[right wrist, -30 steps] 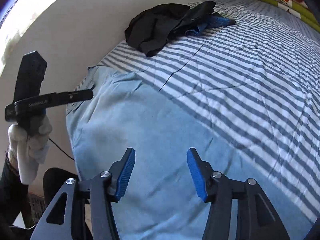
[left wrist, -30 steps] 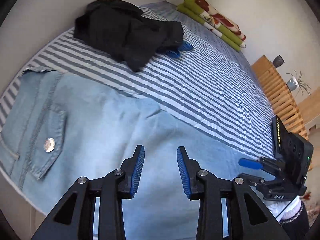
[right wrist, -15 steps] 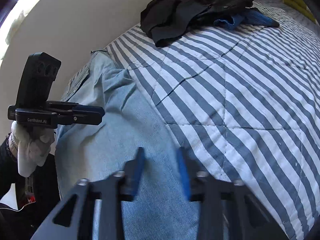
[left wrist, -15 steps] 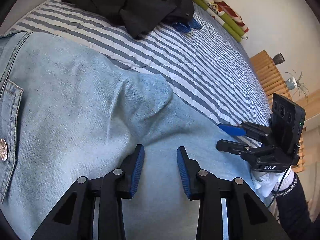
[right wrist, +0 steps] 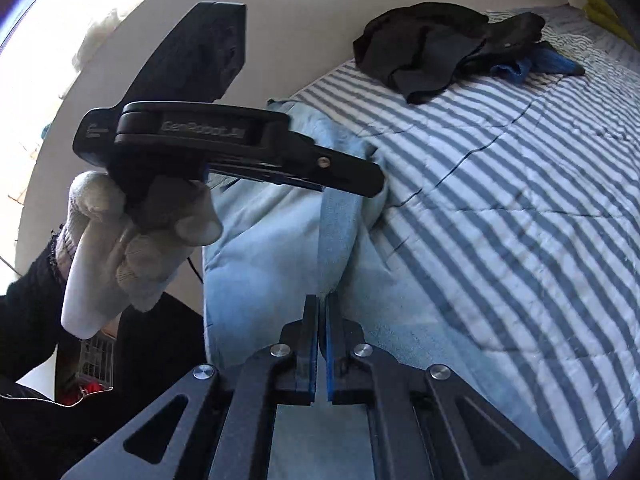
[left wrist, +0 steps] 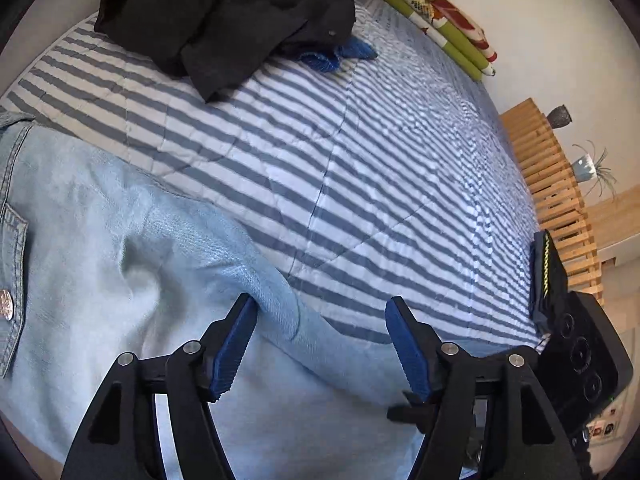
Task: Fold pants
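Light blue denim pants [left wrist: 100, 264] lie flat along the near edge of the striped bed [left wrist: 380, 160], with a pocket and metal button at the left. My left gripper [left wrist: 320, 312] is open wide over the far edge of the pants, and a raised ridge of denim lies against its left finger [left wrist: 236, 340]. In the right wrist view the pants [right wrist: 272, 248] run toward the wall. My right gripper [right wrist: 322, 304] is shut on a pinched fold of that denim. A gloved hand [right wrist: 132, 232] holds the left gripper [right wrist: 372, 184] just above the same fold.
A heap of black clothes [left wrist: 224, 20] with a blue cloth [left wrist: 340, 54] sits at the far side of the bed. A green and red folded blanket [left wrist: 436, 20] lies by the wall. A slatted wooden bench [left wrist: 552, 200] with pots stands to the right.
My right gripper went from open to shut on a fold of the pants. My left gripper opened wider and shifted toward the far edge of the denim.
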Tool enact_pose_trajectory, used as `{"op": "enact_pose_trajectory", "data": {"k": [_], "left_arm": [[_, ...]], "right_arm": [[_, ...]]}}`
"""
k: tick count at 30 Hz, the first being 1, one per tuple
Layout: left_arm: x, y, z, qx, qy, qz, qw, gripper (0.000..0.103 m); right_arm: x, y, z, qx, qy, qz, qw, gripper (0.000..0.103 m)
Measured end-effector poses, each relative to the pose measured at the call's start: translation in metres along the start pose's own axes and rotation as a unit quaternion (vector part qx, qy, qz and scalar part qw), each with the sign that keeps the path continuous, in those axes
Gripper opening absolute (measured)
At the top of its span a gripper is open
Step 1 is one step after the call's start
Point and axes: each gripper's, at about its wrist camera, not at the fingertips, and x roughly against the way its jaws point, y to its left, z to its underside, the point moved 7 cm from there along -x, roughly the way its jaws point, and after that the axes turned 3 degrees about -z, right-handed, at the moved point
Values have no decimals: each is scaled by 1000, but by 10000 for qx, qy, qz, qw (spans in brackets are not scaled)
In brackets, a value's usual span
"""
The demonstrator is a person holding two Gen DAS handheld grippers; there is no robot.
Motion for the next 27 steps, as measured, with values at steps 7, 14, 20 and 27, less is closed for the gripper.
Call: {"op": "enact_pose_trajectory", "data": {"k": [7,14,20,27], "left_arm": [[3,42,39,174,-47,-45,9998,17],[23,52,57,-45,-274,68,9996,9],[58,59,73,18,-481,433,9979,9],[69,77,87,176,-441,473,9978,7]], "right_arm": [[-14,1,15,-416,217,-549,9974,4],[4,-11,-10,-547,19,-394,9977,8],[-5,-45,-22,-352,518,349,9974,14],[-30,-53,8,-296,1040,497,9929,39]]}}
